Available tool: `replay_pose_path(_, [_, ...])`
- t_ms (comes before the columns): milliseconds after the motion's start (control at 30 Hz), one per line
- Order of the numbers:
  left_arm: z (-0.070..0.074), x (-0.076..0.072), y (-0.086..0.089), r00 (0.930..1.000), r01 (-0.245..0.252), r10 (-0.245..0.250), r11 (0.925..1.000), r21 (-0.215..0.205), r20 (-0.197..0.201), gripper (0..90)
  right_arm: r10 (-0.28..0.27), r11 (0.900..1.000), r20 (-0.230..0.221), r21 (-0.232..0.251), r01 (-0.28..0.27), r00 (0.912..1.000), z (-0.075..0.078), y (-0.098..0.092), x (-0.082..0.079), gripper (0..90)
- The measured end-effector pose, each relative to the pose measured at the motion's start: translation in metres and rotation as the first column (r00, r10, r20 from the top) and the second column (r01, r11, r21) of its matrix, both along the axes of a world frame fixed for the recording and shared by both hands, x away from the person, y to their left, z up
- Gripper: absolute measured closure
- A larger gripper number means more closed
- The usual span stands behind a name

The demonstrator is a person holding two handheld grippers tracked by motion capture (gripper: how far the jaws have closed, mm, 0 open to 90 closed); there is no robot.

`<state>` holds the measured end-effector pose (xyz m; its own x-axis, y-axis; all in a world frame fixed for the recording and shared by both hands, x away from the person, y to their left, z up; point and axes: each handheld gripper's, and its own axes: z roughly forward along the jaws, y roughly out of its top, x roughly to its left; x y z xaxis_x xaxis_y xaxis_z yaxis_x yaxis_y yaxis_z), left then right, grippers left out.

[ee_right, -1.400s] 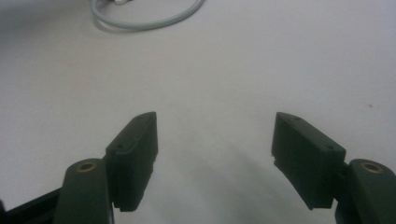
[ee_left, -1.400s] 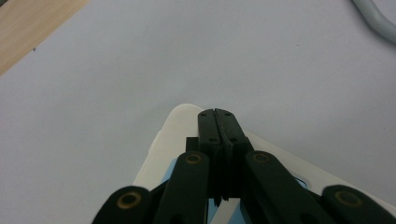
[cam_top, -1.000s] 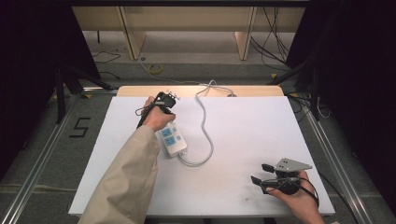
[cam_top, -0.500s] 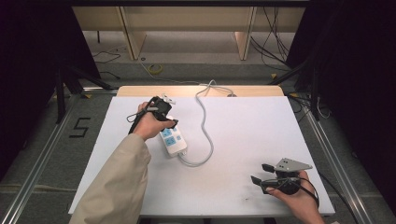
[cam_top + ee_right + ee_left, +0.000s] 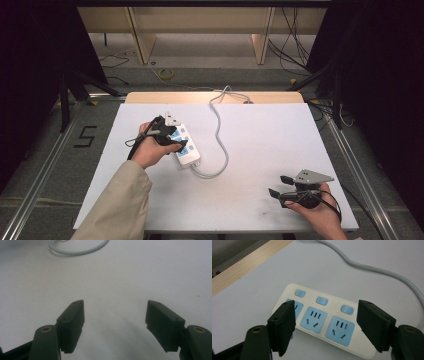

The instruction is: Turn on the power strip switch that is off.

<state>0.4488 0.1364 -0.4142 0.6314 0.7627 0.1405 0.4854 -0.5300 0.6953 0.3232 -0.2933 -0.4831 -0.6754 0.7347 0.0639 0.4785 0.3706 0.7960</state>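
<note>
Left gripper (image 5: 325,327) hovers over the strip (image 5: 322,322), fingers spread; likely next: grasp. Right gripper (image 5: 115,325), five o'clock, fingers spread, idle.

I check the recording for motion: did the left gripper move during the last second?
Yes. In the high view the left gripper has come toward the person along the power strip, away from the table's wooden far edge.

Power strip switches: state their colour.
The switches are light blue on the white power strip; the left gripper view shows them best.
</note>
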Motion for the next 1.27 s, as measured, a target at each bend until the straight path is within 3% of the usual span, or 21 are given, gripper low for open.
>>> replay_pose_path(267, [-0.008,-0.021,0.009,0.9995,0.011,-0.010,0.9995,-0.028,0.029,28.8,-0.001,1.000,0.001,0.002,0.001,1.0000,0.000,0.000,0.000,32.4])
replay_pose_path(633, [-0.021,-0.044,0.022,0.9996,0.010,-0.009,0.9992,-0.038,0.025,27.9,-0.004,1.000,0.001,0.005,0.004,1.0000,0.000,-0.001,0.000,32.3])
replay_pose_path(1000, [-0.043,-0.081,0.041,0.9978,-0.042,0.044,0.9980,-0.048,0.050,27.9,0.000,1.000,0.002,0.003,0.000,1.0000,0.000,0.000,0.000,32.3])
replay_pose_path(1267, [-0.056,-0.096,0.040,0.9987,-0.037,0.039,0.9976,-0.059,0.034,27.3,-0.001,1.000,0.001,0.003,0.001,1.0000,0.001,-0.001,0.000,32.2])
